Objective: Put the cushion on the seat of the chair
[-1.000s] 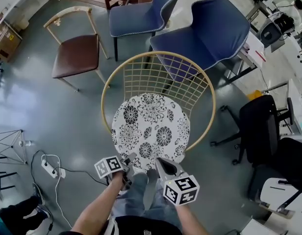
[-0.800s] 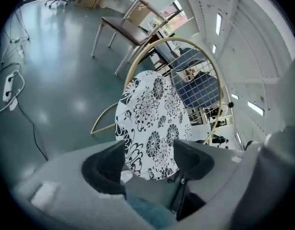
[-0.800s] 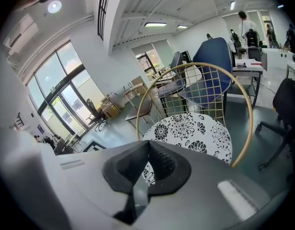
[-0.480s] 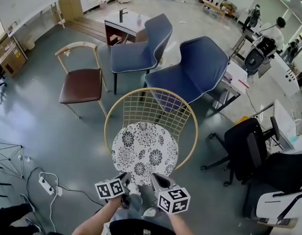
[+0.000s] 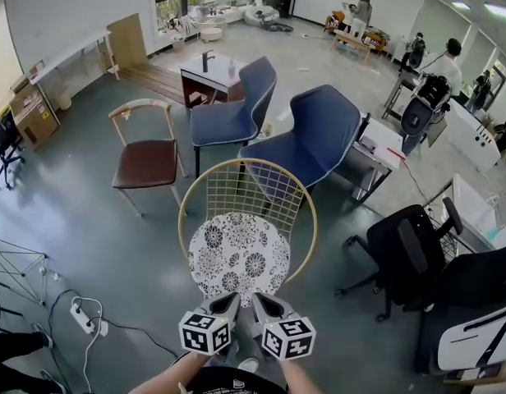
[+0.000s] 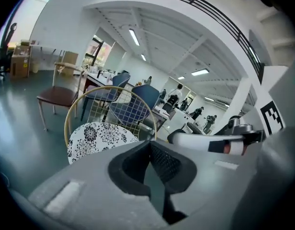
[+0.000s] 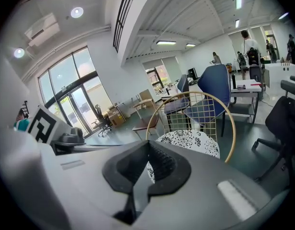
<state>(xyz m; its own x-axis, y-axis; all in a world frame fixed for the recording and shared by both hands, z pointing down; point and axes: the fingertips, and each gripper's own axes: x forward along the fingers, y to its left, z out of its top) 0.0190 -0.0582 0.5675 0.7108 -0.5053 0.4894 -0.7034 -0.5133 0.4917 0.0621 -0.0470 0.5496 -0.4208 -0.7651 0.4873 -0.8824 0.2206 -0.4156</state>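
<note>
Flowered cushion (image 5: 239,255) flat on wire chair (image 5: 305,212) seat; nearer, left gripper (image 5: 232,300) just closed on nothing; beside it, right gripper (image 5: 259,299) likewise pinched together, empty.

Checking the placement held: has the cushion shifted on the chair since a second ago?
No. The cushion lies where it did, inside the chair's gold rim.

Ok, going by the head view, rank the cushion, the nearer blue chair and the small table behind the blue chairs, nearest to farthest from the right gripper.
1. The cushion: just ahead of the right gripper, on the wire chair seat.
2. The nearer blue chair: behind the wire chair, slightly right.
3. The small table: farthest back, towards the left.
</note>
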